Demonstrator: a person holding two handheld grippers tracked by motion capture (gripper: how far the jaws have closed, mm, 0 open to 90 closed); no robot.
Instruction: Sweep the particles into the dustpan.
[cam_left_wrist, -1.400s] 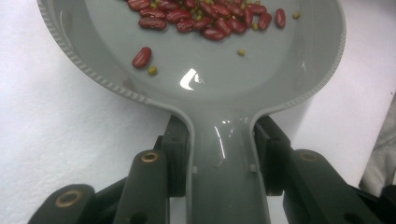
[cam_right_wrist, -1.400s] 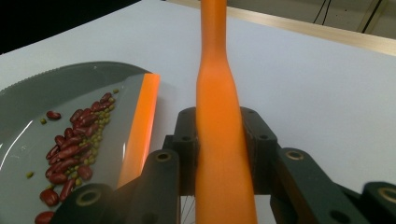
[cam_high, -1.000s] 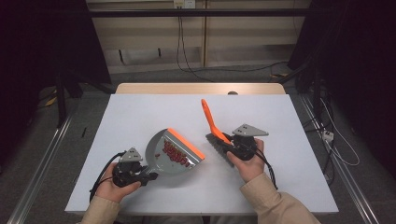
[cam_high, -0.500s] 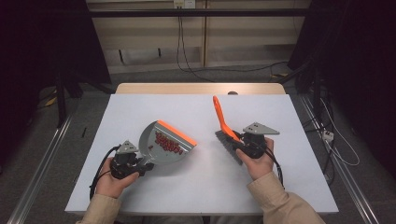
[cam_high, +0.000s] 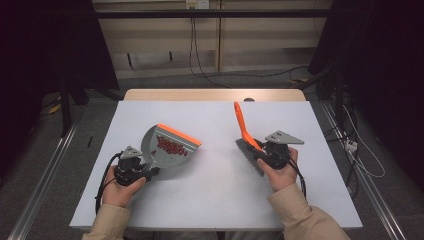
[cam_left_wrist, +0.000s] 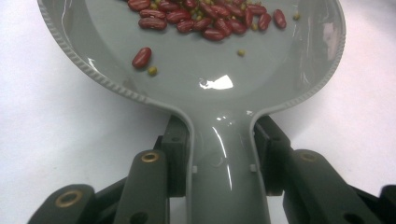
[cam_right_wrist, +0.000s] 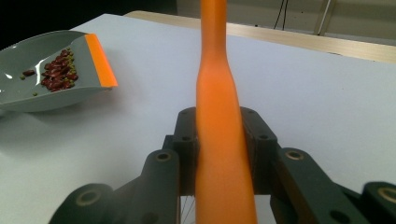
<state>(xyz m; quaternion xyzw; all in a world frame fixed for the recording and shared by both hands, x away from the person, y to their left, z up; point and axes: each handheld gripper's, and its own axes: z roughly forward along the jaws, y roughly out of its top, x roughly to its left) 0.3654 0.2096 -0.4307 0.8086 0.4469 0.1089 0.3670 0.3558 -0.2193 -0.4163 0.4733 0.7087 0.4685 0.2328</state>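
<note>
A grey dustpan (cam_high: 156, 150) with an orange front lip rests on the white table (cam_high: 215, 200), left of centre, with red beans (cam_high: 170, 145) and a few small green ones piled inside. My left gripper (cam_high: 148, 170) is shut on its handle. In the left gripper view both jaws press the handle (cam_left_wrist: 223, 172) just below the pan (cam_left_wrist: 210, 93), where the beans (cam_left_wrist: 205, 18) lie. My right gripper (cam_high: 261, 154) is shut on a brush with an orange handle (cam_high: 242, 125) pointing away and grey bristles (cam_high: 248, 156) towards me. In the right gripper view the handle (cam_right_wrist: 219, 116) rises between the jaws, the dustpan (cam_right_wrist: 28, 93) at far left.
Bare white tabletop stretches between the two tools and towards the far edge, where a wooden strip (cam_high: 210, 95) runs. Metal rails (cam_high: 40, 190) flank the table on the floor, and cables (cam_high: 350, 150) lie on the right.
The dustpan and my left hand have shifted left. The brush and my right hand have shifted right, so the gap between the two tools has widened. Both grips are unchanged.
</note>
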